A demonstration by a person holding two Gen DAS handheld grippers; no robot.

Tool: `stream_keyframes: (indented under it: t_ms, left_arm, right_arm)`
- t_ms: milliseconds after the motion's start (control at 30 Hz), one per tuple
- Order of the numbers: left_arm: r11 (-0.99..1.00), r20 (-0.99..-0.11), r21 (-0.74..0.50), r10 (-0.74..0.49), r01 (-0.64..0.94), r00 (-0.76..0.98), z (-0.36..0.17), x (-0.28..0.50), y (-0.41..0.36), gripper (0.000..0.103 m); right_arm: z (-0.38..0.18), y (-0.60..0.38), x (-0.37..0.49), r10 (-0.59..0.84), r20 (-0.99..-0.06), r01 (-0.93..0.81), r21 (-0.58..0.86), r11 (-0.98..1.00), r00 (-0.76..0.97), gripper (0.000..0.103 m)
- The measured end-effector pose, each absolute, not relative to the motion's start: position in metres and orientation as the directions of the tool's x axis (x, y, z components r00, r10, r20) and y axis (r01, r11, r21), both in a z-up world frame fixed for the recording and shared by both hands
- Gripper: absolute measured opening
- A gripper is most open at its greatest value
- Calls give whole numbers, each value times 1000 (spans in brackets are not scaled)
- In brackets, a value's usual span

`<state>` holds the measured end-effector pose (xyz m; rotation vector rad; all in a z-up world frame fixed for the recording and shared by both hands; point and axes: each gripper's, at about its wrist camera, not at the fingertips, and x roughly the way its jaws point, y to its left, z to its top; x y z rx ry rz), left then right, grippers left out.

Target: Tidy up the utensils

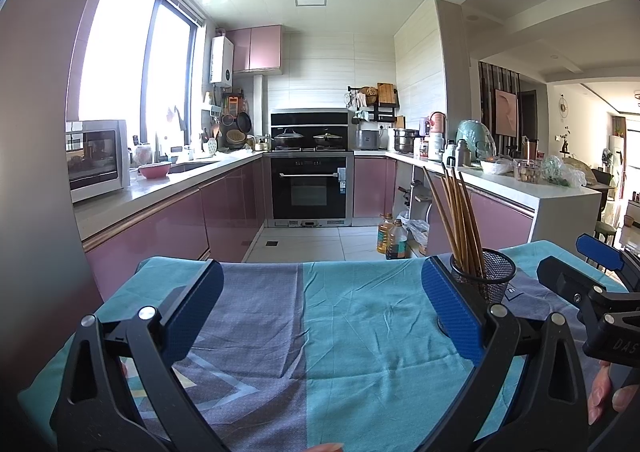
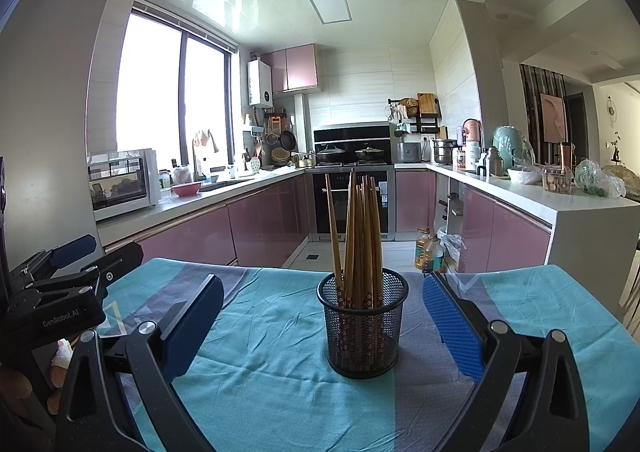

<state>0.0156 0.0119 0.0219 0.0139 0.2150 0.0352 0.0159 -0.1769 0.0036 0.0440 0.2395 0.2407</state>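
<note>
A black mesh cup stands upright on the teal and grey cloth, holding several brown chopsticks. My right gripper is open and empty, with the cup just ahead between its blue fingers. In the left wrist view the cup with the chopsticks stands to the right, partly behind the right finger. My left gripper is open and empty over bare cloth. Each gripper shows at the edge of the other's view.
The cloth-covered table ends at its far edge, with the kitchen floor beyond. Oil bottles stand on the floor by the white counter. Pink cabinets and an oven line the far walls.
</note>
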Motion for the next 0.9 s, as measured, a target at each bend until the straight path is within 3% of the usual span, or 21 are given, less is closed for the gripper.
stream_keyframes:
  t_ms: [900]
  left_arm:
    - [999, -215, 19, 35, -32, 976, 21, 17, 12, 97]
  right_arm:
    - [3, -177, 16, 241, -234, -229, 76, 970, 942, 96]
